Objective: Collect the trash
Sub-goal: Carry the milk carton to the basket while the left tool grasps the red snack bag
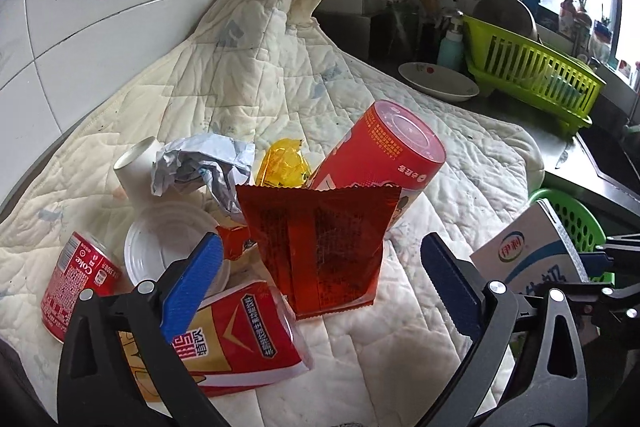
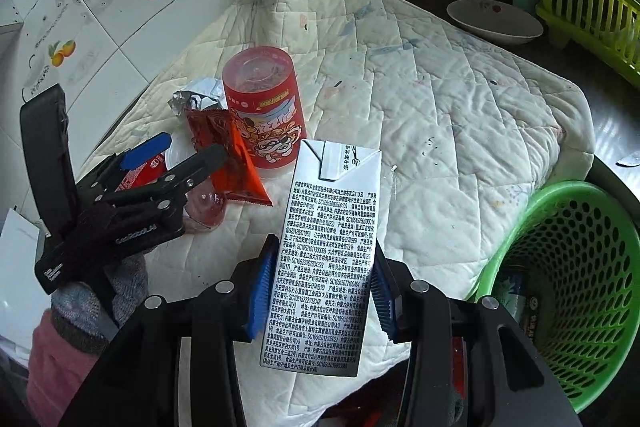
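My right gripper is shut on a white milk carton and holds it above the quilted cloth, left of the green mesh basket. The carton also shows in the left wrist view. My left gripper is open above a pile of trash: a red wrapper between its fingers, a red snack tub, a Coke can, a red-and-yellow packet, a white lid, a paper cup, crumpled foil and a yellow wrapper.
A white plate, a lime dish rack, a soap bottle and knives stand at the back right on the dark counter. Tiled wall runs along the left. The sink edge lies right of the cloth.
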### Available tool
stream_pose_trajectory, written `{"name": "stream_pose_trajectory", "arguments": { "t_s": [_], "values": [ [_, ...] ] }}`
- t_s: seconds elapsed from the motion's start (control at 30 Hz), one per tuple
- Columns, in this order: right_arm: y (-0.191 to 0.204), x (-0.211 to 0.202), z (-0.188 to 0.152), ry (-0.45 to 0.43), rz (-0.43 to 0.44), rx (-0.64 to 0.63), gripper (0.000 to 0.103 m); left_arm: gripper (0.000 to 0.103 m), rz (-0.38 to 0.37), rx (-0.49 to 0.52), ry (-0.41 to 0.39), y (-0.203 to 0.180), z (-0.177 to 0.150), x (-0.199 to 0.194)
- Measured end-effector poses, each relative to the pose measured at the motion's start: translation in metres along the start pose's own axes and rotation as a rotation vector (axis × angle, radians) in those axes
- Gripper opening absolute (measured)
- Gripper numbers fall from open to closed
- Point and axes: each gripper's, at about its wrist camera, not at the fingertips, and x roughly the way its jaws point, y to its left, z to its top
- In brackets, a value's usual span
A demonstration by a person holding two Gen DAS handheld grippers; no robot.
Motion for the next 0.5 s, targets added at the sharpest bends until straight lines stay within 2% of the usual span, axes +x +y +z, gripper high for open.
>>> {"name": "stream_pose_trajectory", "arguments": {
  "t_s": [0.4,0.5],
  "values": [
    [-0.011,0.002,-0.008,0.013,-0.005,0.016,0.042,0.097,0.031,-0.031,0.027,0.001,0.007,0.026],
    [-0.012,0.002,-0.011,0.012,-0.006,0.019,0.042,0.088,0.017,-0.032,0.023,0.001,0.006,0.026]
  ]
}}
